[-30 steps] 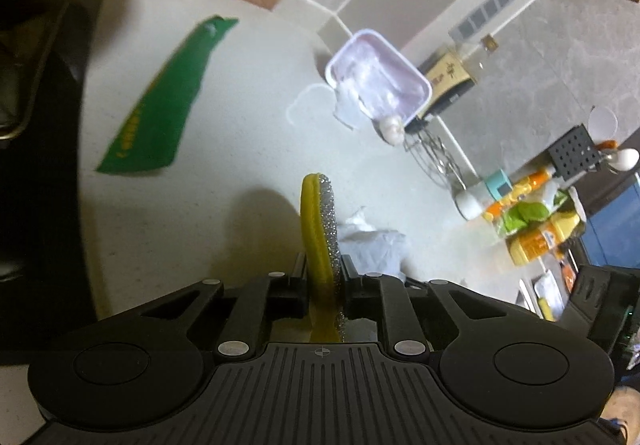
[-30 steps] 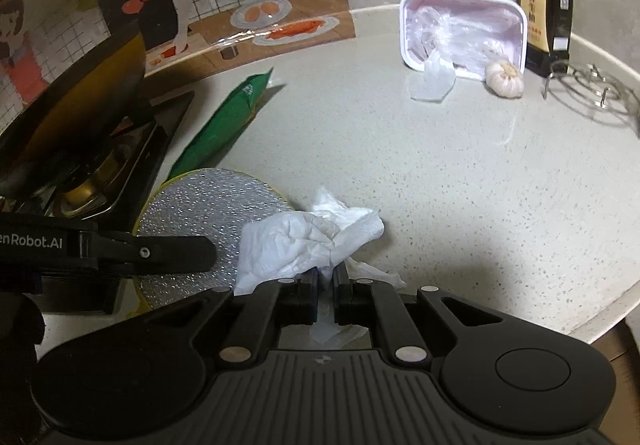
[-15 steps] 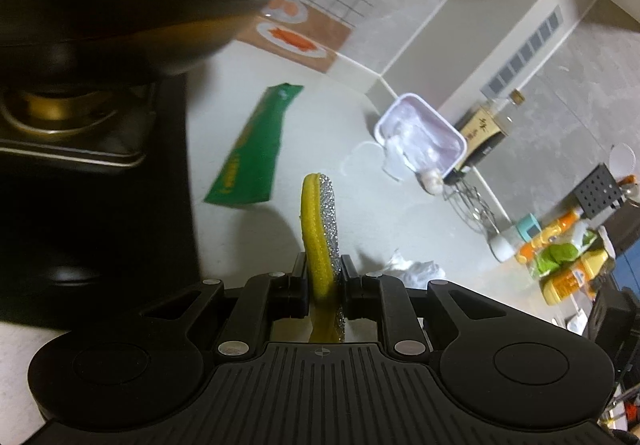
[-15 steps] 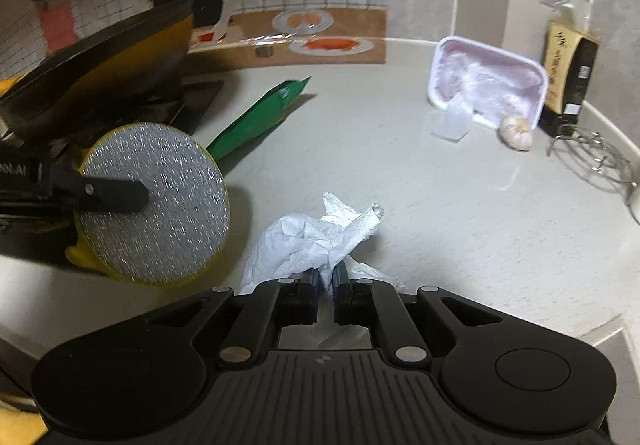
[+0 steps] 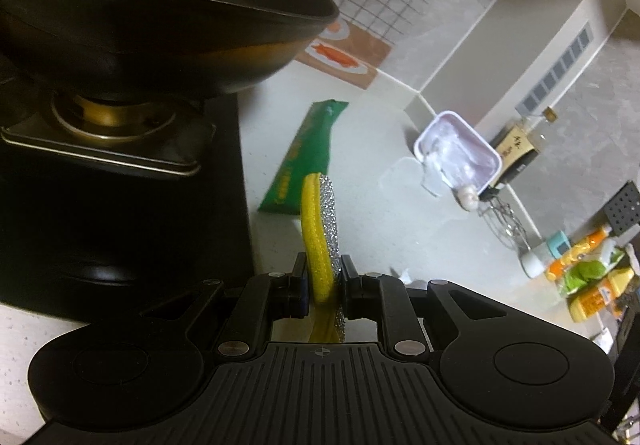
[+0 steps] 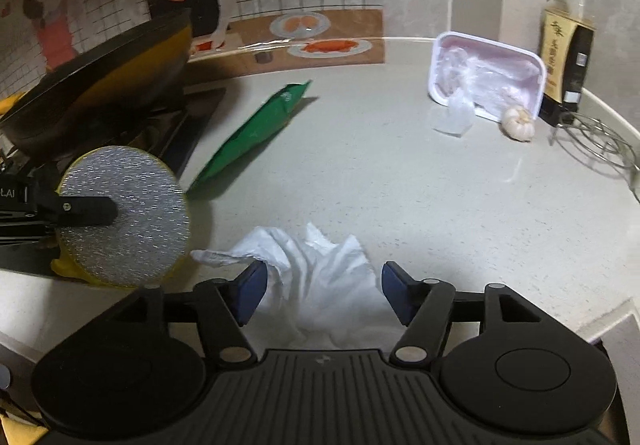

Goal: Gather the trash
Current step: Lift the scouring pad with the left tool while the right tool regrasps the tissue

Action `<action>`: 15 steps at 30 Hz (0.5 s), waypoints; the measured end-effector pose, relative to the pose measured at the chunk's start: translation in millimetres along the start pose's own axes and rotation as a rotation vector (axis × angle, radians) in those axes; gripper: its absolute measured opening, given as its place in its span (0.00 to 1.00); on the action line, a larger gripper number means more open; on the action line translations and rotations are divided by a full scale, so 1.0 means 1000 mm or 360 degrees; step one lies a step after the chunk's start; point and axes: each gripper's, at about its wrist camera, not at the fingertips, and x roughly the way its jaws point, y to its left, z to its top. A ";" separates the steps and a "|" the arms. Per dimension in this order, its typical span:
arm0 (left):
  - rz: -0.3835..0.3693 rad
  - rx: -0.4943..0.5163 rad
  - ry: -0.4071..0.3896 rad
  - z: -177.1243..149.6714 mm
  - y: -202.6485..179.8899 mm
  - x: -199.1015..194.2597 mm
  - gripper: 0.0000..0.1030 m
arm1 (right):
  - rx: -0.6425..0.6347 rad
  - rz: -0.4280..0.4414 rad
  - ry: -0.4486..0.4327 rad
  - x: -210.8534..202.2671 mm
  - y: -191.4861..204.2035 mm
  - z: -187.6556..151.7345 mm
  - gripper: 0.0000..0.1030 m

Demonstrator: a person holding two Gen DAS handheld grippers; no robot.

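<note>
The right tool (image 6: 320, 291) had just sprung wide, freeing the crumpled white tissue (image 6: 316, 277) onto the bench (image 6: 400, 185), while the left tool (image 5: 325, 287) gripped the round yellow-and-silver scouring pad (image 5: 322, 229).

- Scrub pad (image 6: 124, 221): one face a glittery silver mesh, rough; the back a soft yellow sponge.
- Tissue (image 6: 316, 277): thin white paper, crumpled, matt.
- Green packet (image 6: 256, 133): smooth plastic film with a slight sheen.
- Tray (image 6: 536, 63): pale matt foam or plastic — which, I cannot tell — holding clear, wrinkled film.
- Counter (image 6: 400, 185): pale, speckled, stone-like, smooth with a dull shine.
- Pan (image 5: 160, 17): dark metal, glossy.
- Wire rack (image 6: 596, 141): thin bright metal.
- Bottle (image 6: 564, 45): clear glass or plastic — paper label.
</note>
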 end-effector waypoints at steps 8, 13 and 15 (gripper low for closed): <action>0.0004 -0.0001 0.0010 0.004 0.002 0.003 0.18 | -0.0010 -0.0028 -0.0050 -0.005 -0.001 -0.005 0.82; 0.0050 -0.0004 0.0002 0.007 0.006 0.000 0.18 | -0.0146 -0.0027 -0.0111 -0.007 0.012 -0.002 0.82; 0.0046 -0.0002 -0.0021 0.009 0.008 -0.003 0.18 | -0.0142 0.0018 -0.0117 -0.007 0.015 0.000 0.82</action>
